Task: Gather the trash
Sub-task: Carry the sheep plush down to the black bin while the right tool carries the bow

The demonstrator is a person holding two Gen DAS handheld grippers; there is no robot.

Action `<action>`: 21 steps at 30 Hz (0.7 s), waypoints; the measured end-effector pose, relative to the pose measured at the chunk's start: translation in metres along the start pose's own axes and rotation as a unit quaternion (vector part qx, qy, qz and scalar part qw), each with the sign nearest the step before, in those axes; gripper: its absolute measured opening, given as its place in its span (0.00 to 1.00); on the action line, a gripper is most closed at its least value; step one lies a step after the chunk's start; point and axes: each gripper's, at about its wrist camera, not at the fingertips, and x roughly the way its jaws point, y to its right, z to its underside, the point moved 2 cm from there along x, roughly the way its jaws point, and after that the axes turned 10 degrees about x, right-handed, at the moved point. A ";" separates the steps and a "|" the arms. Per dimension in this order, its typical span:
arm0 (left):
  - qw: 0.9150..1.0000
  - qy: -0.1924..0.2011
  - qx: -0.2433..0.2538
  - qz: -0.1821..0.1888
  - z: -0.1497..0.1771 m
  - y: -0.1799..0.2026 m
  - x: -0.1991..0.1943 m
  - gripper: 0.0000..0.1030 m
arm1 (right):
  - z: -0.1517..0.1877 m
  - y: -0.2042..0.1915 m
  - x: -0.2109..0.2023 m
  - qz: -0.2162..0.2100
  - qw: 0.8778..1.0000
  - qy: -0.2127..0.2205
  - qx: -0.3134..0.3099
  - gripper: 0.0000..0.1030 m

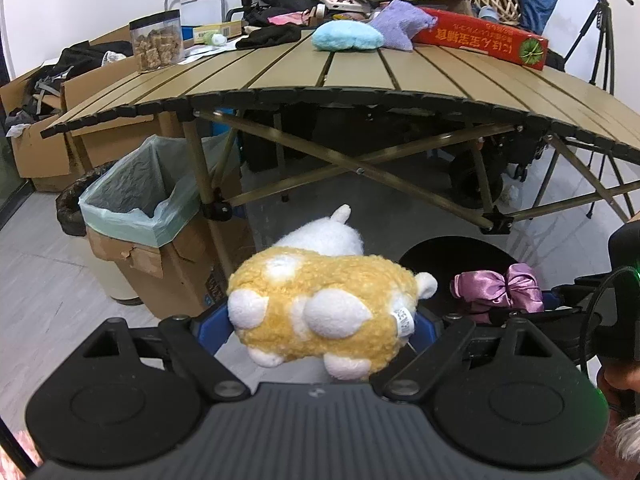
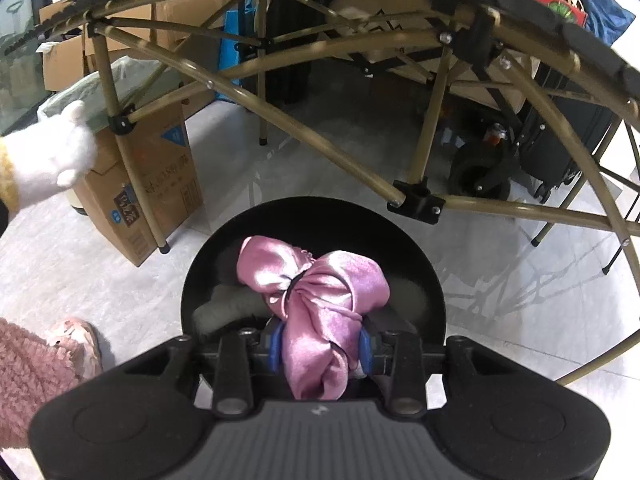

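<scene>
My left gripper [image 1: 320, 332] is shut on a yellow and white plush toy [image 1: 324, 304] and holds it in the air in front of the folding table [image 1: 360, 68]. My right gripper [image 2: 320, 352] is shut on a pink satin cloth bundle [image 2: 316, 292] and holds it over a black round bin [image 2: 312, 220] on the floor. The bundle also shows in the left wrist view [image 1: 500, 286], with the black bin [image 1: 452, 252] behind it. The plush toy's white end shows in the right wrist view [image 2: 52, 152] at the left edge.
A cardboard box lined with a pale green bag [image 1: 136, 200] stands by the table's left leg, also in the right wrist view [image 2: 152, 184]. The table holds a blue plush [image 1: 346, 36], a purple cloth [image 1: 400, 22], a red box [image 1: 484, 38] and a jar [image 1: 156, 40]. A tripod [image 1: 600, 28] stands far right.
</scene>
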 end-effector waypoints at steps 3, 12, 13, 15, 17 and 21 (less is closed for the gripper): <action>1.000 -0.010 -0.004 -0.003 -0.001 -0.001 0.005 0.84 | 0.000 0.000 0.004 -0.003 1.000 -0.010 0.005 0.35; 0.999 -0.045 -0.017 -0.010 -0.007 0.002 0.027 0.84 | -0.001 0.001 0.006 -0.007 1.000 -0.012 0.008 0.35; 0.999 -0.050 -0.019 -0.010 -0.007 0.002 0.030 0.84 | -0.002 0.002 0.007 -0.008 1.000 -0.012 0.009 0.35; 0.998 -0.058 -0.020 -0.008 -0.008 0.005 0.036 0.84 | -0.003 0.002 0.008 -0.008 1.000 -0.013 0.012 0.35; 0.998 -0.064 -0.019 -0.009 -0.009 0.009 0.043 0.84 | -0.004 0.003 0.010 -0.008 1.000 -0.013 0.015 0.35; 0.997 -0.080 -0.018 -0.008 -0.010 0.015 0.057 0.84 | -0.006 0.005 0.015 -0.009 1.000 -0.013 0.022 0.35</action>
